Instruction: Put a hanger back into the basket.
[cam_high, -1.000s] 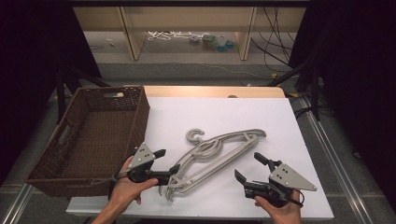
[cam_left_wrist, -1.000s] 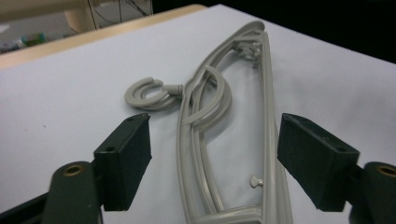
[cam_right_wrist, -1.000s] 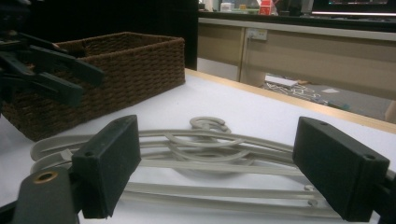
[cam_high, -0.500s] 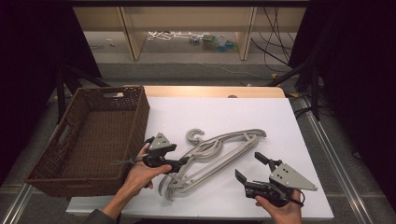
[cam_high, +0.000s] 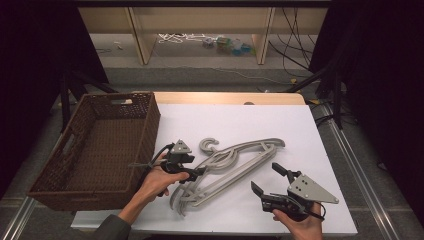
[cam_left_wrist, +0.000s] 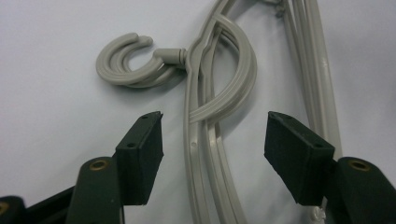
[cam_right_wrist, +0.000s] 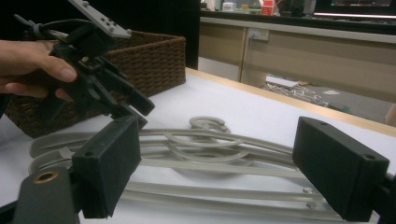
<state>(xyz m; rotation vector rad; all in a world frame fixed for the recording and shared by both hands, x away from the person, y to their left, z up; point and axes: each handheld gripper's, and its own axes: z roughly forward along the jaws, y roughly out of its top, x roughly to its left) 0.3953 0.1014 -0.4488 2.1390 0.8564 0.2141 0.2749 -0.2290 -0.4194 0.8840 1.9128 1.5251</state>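
A stack of grey plastic hangers (cam_high: 243, 152) lies on the white table top, hooks (cam_high: 209, 145) pointing toward the far side. My left gripper (cam_high: 196, 175) hovers over the hangers' near-left part, held from the left by a hand. In the left gripper view it (cam_left_wrist: 215, 127) is open, its jaws straddling the hangers' necks (cam_left_wrist: 194, 121) just below the hooks (cam_left_wrist: 122, 65), not touching them. My right gripper (cam_high: 265, 177) stands open at the front right, close to the hangers' lower bars. In the right gripper view it (cam_right_wrist: 224, 158) frames the hangers (cam_right_wrist: 205, 140), with nothing between its pads.
A brown wicker basket (cam_high: 75, 165) sits at the table's left edge, nothing visible inside it. White table top (cam_high: 280, 120) lies bare behind the hangers. Beyond the table stand wooden shelves and cables on the floor. The basket (cam_right_wrist: 156, 56) rises behind the left gripper (cam_right_wrist: 100, 88).
My left gripper has moved forward and to the right, from the hangers' near-left end up to their necks by the hooks. The right gripper has stayed in place, open.
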